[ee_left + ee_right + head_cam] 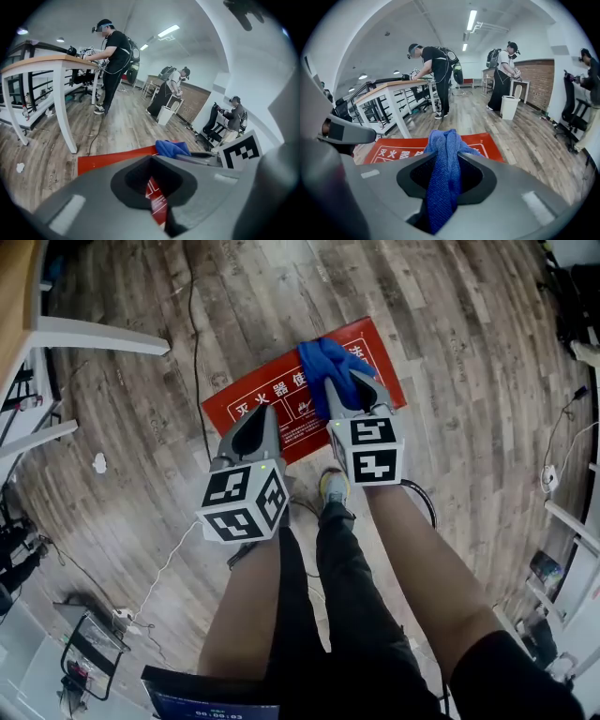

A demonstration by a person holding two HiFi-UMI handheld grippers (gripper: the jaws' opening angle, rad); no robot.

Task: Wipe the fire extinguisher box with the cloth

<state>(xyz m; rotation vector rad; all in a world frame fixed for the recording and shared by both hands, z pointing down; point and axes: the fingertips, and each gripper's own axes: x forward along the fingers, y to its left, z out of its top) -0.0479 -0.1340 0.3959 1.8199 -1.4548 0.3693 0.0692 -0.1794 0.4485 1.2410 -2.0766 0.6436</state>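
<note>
1. Fire extinguisher box (281, 413) lay flat on the wood floor (450, 427), red face up with white print, just ahead of the person's shoe (334, 486).
2. Right gripper (354, 390) had its jaws clamped on the blue cloth (330, 367). The cloth ran up between them and bunched out past the tips, over the box's far right corner. Right gripper view showed the same: cloth (445, 164) filled the gap, red box (393, 152) beyond.
3. Left gripper (262, 423) hung over the box's near edge, jaws pressed together and holding nothing. In its own view only a sliver of red box (157, 199) showed through the slit.
4. The two grippers were side by side, near each other but apart.
5. Around the box: a dark cable (194, 343) crossed the floor to its left corner, with a white table leg (94, 336) and a small white scrap (99, 462) further left. A thin white cable (164, 563) trailed at the near left.
6. Background: a person stood at a table (436, 70), another bent beside a white bin (508, 107), both well apart from the box.
</note>
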